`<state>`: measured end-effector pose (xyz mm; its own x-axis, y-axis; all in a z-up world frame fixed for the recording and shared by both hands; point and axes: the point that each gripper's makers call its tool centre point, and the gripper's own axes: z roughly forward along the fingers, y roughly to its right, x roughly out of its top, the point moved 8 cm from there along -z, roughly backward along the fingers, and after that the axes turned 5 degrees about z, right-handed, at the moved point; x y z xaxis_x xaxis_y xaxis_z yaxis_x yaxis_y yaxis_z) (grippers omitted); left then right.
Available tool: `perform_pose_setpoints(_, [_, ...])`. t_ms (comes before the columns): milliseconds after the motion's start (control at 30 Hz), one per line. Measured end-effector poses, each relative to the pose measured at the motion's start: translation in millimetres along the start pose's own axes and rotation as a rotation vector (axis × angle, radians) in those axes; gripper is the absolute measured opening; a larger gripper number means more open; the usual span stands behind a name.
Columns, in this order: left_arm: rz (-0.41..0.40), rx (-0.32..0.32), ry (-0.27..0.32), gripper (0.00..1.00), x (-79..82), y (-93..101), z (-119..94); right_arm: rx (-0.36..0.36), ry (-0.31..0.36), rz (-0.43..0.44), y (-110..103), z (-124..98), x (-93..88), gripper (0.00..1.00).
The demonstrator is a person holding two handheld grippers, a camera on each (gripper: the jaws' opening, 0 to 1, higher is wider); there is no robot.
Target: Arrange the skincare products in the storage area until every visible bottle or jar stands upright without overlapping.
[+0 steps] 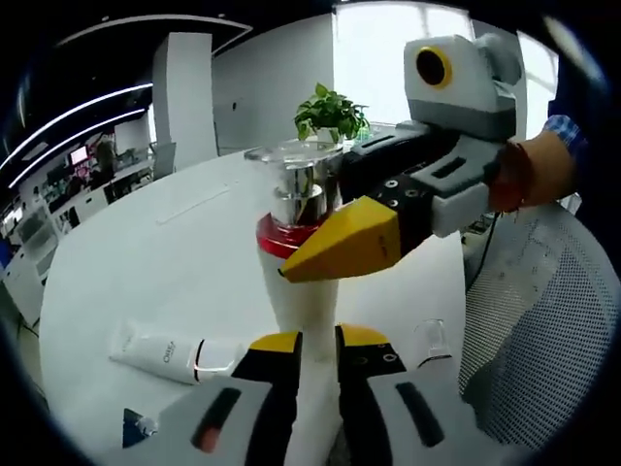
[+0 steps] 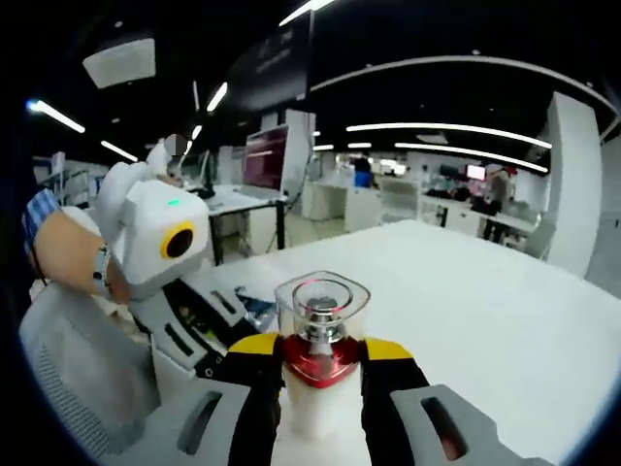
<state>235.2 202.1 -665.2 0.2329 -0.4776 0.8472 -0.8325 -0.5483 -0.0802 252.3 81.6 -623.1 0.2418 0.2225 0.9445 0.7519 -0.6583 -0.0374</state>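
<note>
Both tongs (image 1: 318, 342) (image 2: 322, 361) clamp upright bottle (image 1: 306, 291); tube (image 1: 175, 354) lies nearby; table (image 1: 146, 272) open beyond.

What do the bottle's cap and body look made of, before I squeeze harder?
The clear cap looks like glossy hard acrylic or glass: see-through, with a mirror-bright metallic core. The white bottle body looks matte and opaque, plastic or frosted glass; I cannot tell which. The red collar looks glossy.

Your left gripper (image 1: 318, 351) clamps the white bottle's (image 1: 303, 291) base; the right gripper (image 1: 335, 250) grips its red collar. Left of the bottle, a white tube (image 1: 175, 354) lies flat.
</note>
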Motion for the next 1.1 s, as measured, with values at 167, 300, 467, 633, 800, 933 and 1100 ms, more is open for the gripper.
perform_pose_setpoints(167, [-0.072, 0.064, 0.019, 0.13, -2.6, -18.7, -9.0, 0.002, -0.003, -0.018, 14.8, -2.5, 1.0, 0.28])
perform_pose_setpoints(300, [-0.125, 0.112, 0.021, 0.16, -5.4, -29.4, -13.8, 0.014, 0.002, -0.025, 23.8, -2.4, 1.3, 0.28])
perform_pose_setpoints(467, [-0.176, 0.171, 0.024, 0.16, -11.2, -40.5, -20.4, 0.035, -0.001, -0.043, 27.6, -1.4, 1.5, 0.28])
perform_pose_setpoints(633, [-0.202, 0.2, 0.006, 0.15, -16.5, -44.5, -21.6, 0.008, 0.0, -0.023, 31.9, -1.6, 1.0, 0.28])
perform_pose_setpoints(800, [-0.235, 0.26, -0.001, 0.16, -19.9, -52.4, -28.4, -0.018, 0.044, 0.063, 31.6, -11.8, 15.1, 0.38])
perform_pose_setpoints(933, [-0.327, 0.392, -0.01, 0.15, -25.5, -68.8, -46.6, -0.042, 0.096, 0.072, 32.8, -24.1, 50.4, 0.4])
perform_pose_setpoints(1100, [-0.473, 0.604, 0.03, 0.14, -17.0, -91.6, -80.9, -0.034, 0.052, -0.075, 20.7, -12.0, 100.0, 0.33])
